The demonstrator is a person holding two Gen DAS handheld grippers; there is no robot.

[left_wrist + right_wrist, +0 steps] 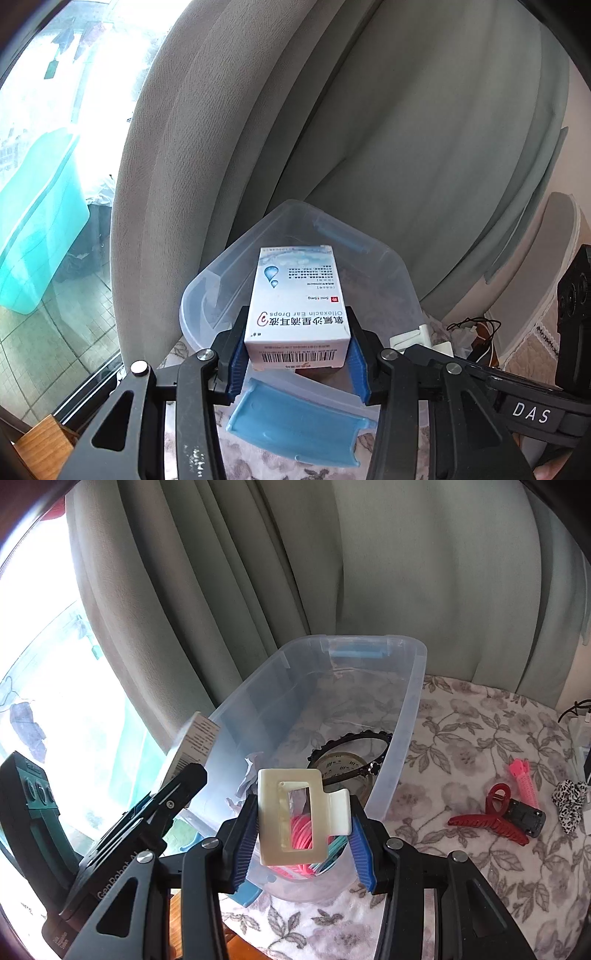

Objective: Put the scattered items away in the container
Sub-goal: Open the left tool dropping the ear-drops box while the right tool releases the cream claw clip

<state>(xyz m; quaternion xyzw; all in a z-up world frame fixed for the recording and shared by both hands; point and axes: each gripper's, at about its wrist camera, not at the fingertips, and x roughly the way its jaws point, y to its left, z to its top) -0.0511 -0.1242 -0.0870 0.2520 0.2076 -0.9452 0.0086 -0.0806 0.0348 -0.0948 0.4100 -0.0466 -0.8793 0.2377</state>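
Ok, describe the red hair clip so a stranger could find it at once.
Start at the clear bin on the floral cloth and look right. The red clip lies flat there, touching a black item. It is the only long, dark red, toothed claw; the clip beyond is pink.

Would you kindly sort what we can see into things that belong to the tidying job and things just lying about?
Belongs to the job:
- clear container
- ear drops box, in left hand-held gripper
- cream hair clip, in right hand-held gripper
- red claw clip
- pink clip
- leopard scrunchie

Just lying about:
- curtain
- floral cloth
- teal bin
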